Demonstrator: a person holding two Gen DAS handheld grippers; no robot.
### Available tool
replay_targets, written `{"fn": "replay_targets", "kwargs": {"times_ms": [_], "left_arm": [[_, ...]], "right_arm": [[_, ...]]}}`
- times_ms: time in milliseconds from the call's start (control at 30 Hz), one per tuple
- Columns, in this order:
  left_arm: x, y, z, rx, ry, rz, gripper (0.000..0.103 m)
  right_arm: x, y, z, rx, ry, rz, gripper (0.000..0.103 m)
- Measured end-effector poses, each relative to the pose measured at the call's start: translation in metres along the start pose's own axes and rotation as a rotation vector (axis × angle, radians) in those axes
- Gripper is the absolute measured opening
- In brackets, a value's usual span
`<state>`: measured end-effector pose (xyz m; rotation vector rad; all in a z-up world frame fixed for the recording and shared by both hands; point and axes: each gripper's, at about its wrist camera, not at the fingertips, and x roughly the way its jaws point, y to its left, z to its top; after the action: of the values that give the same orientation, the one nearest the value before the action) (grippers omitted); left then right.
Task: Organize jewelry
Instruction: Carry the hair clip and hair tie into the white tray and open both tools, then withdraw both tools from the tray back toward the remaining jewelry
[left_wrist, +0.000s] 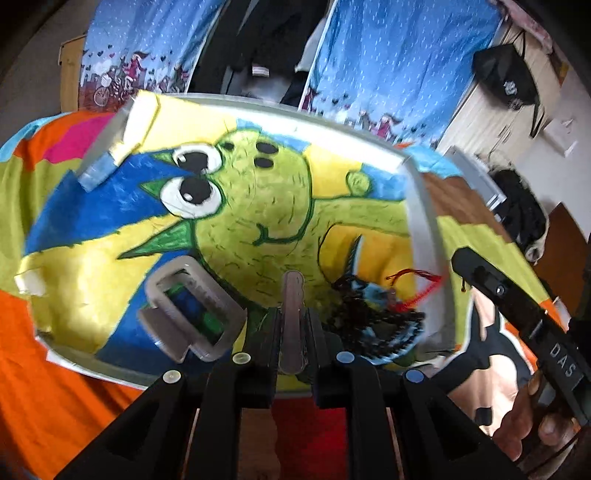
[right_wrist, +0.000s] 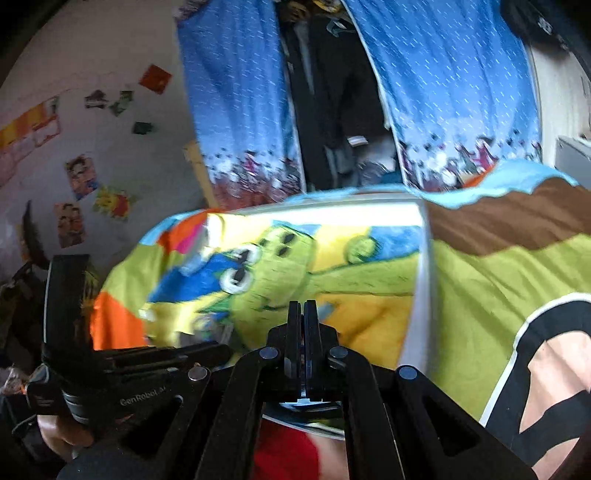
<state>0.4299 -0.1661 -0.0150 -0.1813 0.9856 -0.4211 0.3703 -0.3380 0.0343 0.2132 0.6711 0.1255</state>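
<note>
Translucent plastic strip (left_wrist: 291, 325), upright, pinched betw. jaws of L gripper (left_wrist: 291, 332); looks like a clear divider piece, can't confirm. Dark beaded jewelry w/ blue bits and red tassel (left_wrist: 373, 314) lies in a heap just R of that gripper, inside clear tray (left_wrist: 421, 221) near its R wall. Small clear rectangular box (left_wrist: 192, 314) in tray, just L of the jaws. R gripper (right_wrist: 303, 332): jaws pressed together, nothing visible betw. them, hovering over tray's near edge. Tray sits on cartoon-print blanket (left_wrist: 55, 387).
</note>
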Motion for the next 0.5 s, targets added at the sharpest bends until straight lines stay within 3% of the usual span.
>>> {"fn": "replay_targets", "kwargs": {"times_ms": [200, 233, 300, 333, 367, 400, 500], "left_arm": [[0.002, -0.002, -0.003, -0.027, -0.009, -0.01, 0.014], [0.001, -0.002, -0.004, -0.037, -0.015, -0.012, 0.02], [-0.003, -0.002, -0.005, -0.057, -0.032, 0.003, 0.048], [-0.006, -0.002, -0.006, -0.069, -0.048, 0.007, 0.076], [-0.011, -0.003, -0.008, -0.078, -0.068, 0.025, 0.087], [-0.016, -0.004, -0.009, -0.085, -0.093, 0.048, 0.087], [-0.033, -0.009, -0.014, -0.077, -0.135, 0.081, 0.09]], "right_arm": [[0.003, -0.022, -0.025, 0.06, 0.038, -0.024, 0.002], [0.002, -0.024, -0.027, 0.052, 0.042, -0.029, 0.004], [-0.003, -0.027, -0.028, 0.042, 0.037, -0.037, 0.01], [-0.006, -0.029, -0.029, 0.038, 0.031, -0.033, 0.022], [-0.011, -0.031, -0.029, 0.036, 0.021, -0.037, 0.03], [-0.017, -0.033, -0.029, 0.036, 0.006, -0.041, 0.04], [-0.033, -0.037, -0.031, 0.037, -0.025, -0.04, 0.042]]}}
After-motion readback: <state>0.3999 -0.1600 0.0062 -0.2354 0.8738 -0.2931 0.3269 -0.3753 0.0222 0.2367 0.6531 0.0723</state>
